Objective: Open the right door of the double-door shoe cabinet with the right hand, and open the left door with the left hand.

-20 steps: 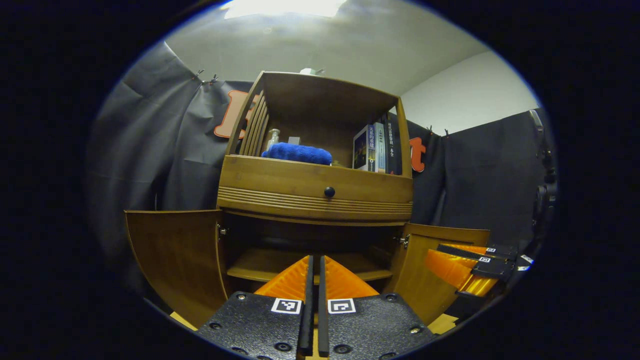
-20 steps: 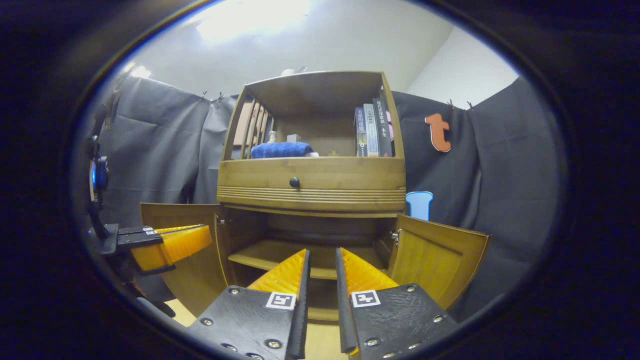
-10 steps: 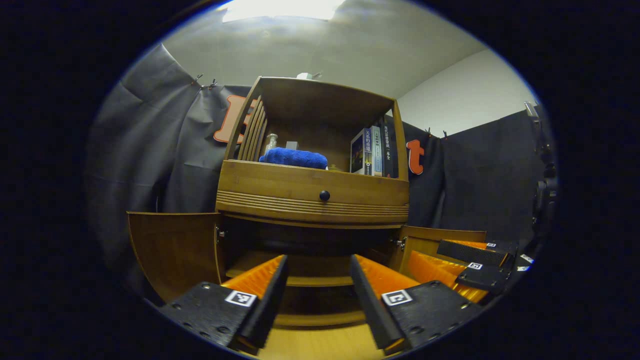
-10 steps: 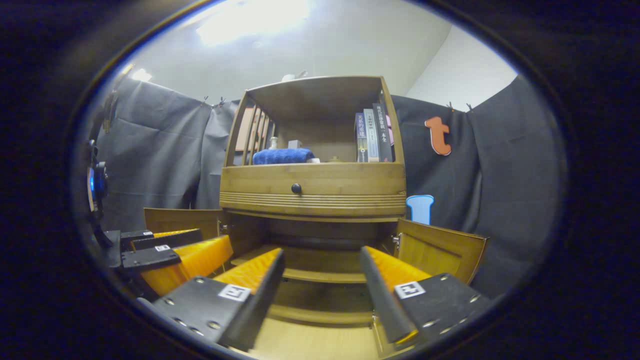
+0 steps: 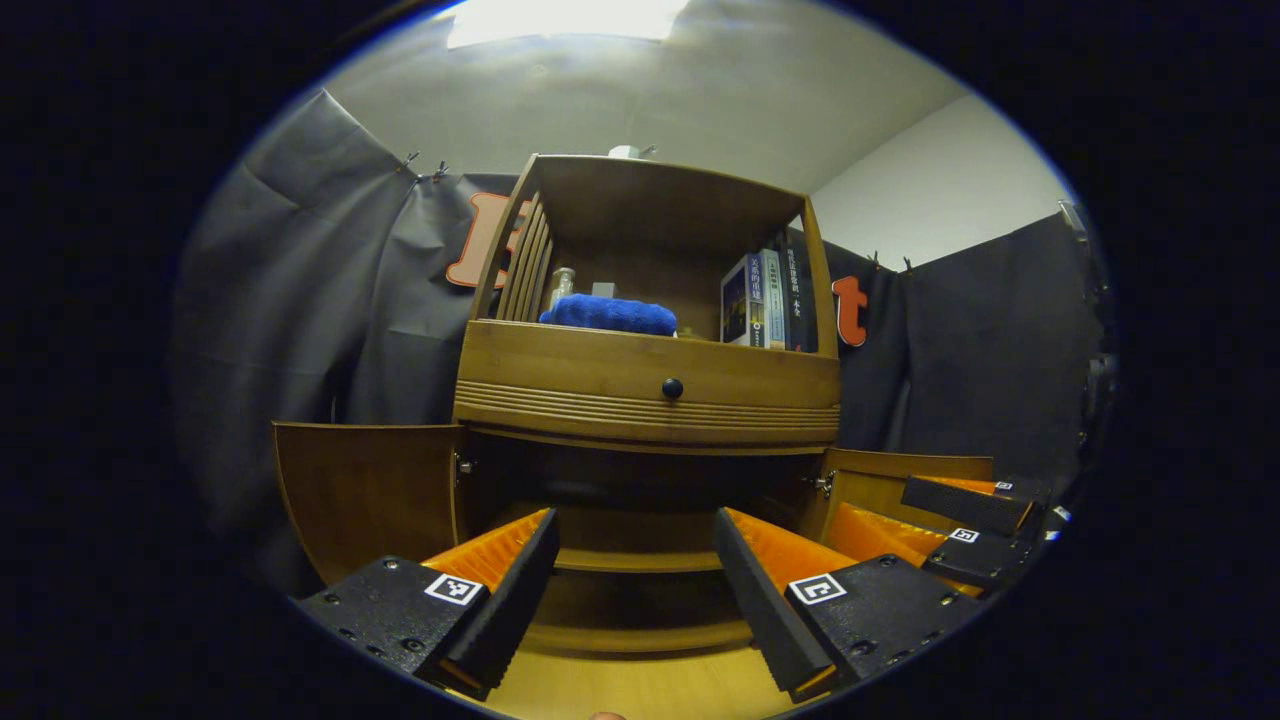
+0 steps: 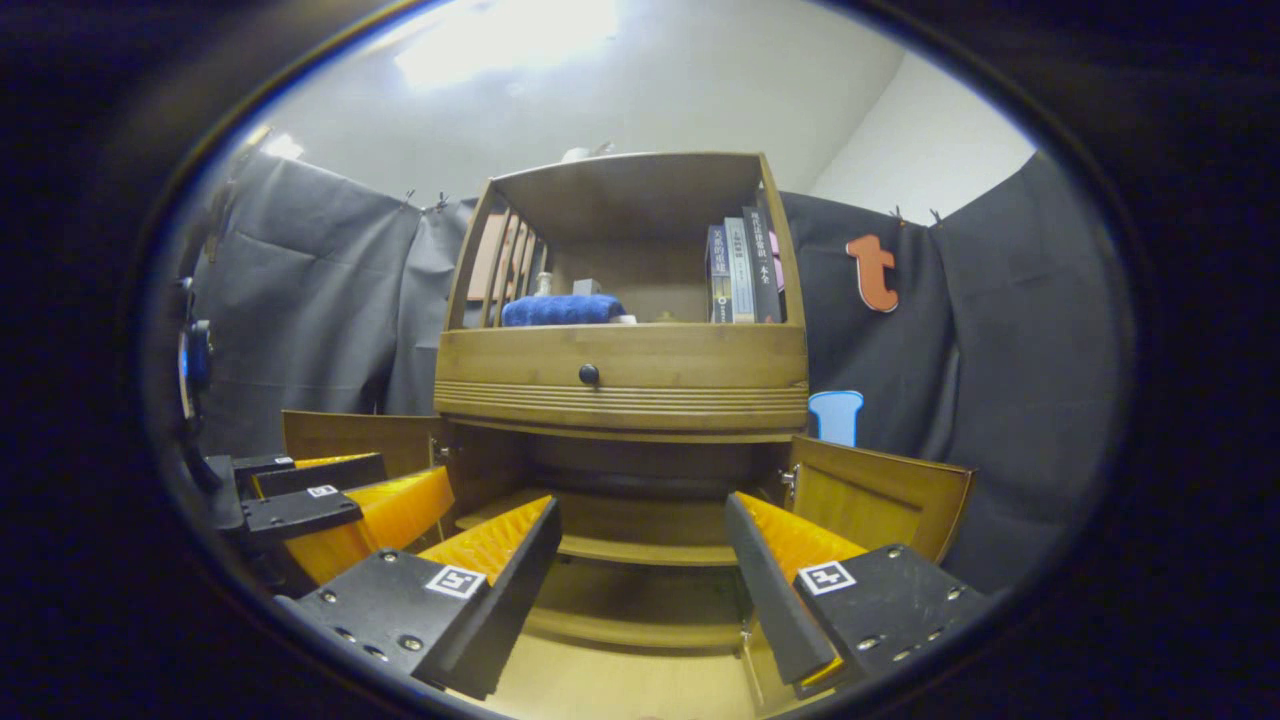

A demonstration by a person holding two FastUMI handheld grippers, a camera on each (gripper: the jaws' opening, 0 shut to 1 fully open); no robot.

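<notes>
The wooden shoe cabinet (image 5: pixel 645 385) (image 6: pixel 620 375) stands ahead with both lower doors swung wide. Its left door (image 5: pixel 360 495) (image 6: pixel 345 440) hangs out to the left, its right door (image 5: pixel 905 475) (image 6: pixel 875 500) out to the right. Inside, a shelf (image 5: pixel 635 560) (image 6: pixel 640 545) shows in the dark opening. My left gripper (image 5: pixel 635 535) is open in front of the opening, holding nothing. My right gripper (image 6: pixel 640 520) is open too, empty, level with the shelf. The right gripper (image 5: pixel 965 520) also shows at the right of the left gripper view, and the left gripper (image 6: pixel 320 500) at the left of the right gripper view.
Above the doors is a drawer with a dark knob (image 5: pixel 672 388) (image 6: pixel 589 374). The top shelf holds a blue towel (image 5: pixel 610 314) (image 6: pixel 560 309), a small bottle and several books (image 5: pixel 770 300) (image 6: pixel 742 270). Dark cloth hangs behind. A wooden floor (image 5: pixel 640 690) lies below.
Both grippers went from shut to wide open a second ago. In the last half second the left gripper view shifted slightly so the cabinet sits further right; the doors stay open.
</notes>
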